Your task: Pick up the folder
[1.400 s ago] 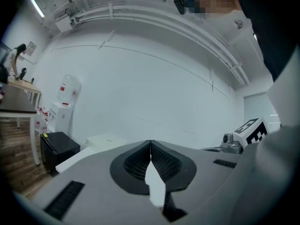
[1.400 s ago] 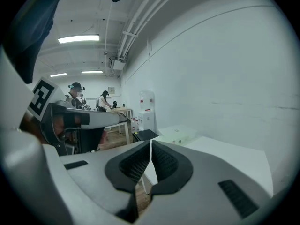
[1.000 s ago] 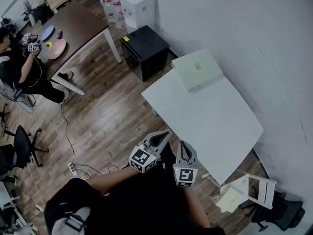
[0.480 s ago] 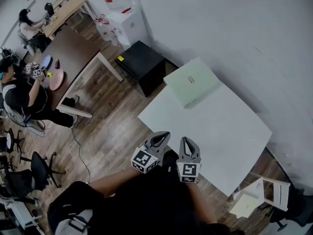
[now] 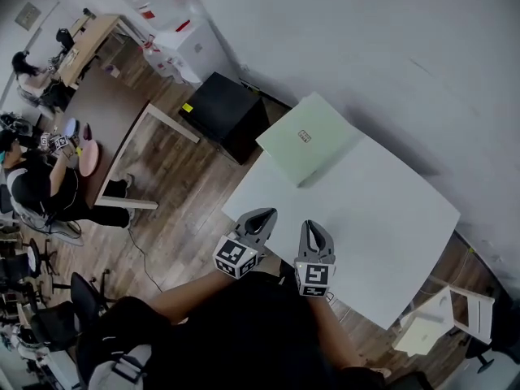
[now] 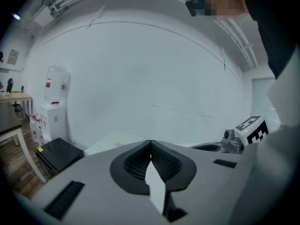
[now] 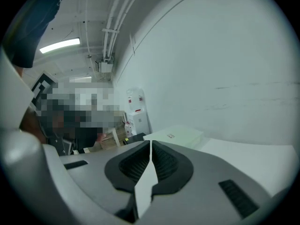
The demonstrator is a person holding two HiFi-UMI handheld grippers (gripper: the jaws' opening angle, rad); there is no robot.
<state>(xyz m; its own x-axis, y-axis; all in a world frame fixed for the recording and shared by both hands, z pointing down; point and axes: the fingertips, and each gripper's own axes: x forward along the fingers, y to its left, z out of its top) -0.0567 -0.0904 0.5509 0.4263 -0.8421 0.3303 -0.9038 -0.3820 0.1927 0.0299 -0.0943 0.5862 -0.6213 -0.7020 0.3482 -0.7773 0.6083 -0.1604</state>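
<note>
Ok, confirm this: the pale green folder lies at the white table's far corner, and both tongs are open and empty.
Open is wrong: the left tongs and right tongs are shut, per both gripper views. The rest holds.

Open-plan office workroom: wood floor, white table, brown table with a seated person, swivel chair, water dispenser.

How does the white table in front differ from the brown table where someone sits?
The white table carries a pale green folder at its far corner; the brown table, dark-topped with white legs, carries a pink plate. The white table stands beside the wall, the brown table out in the room with a person seated at it. Both stand on the wood floor.
</note>
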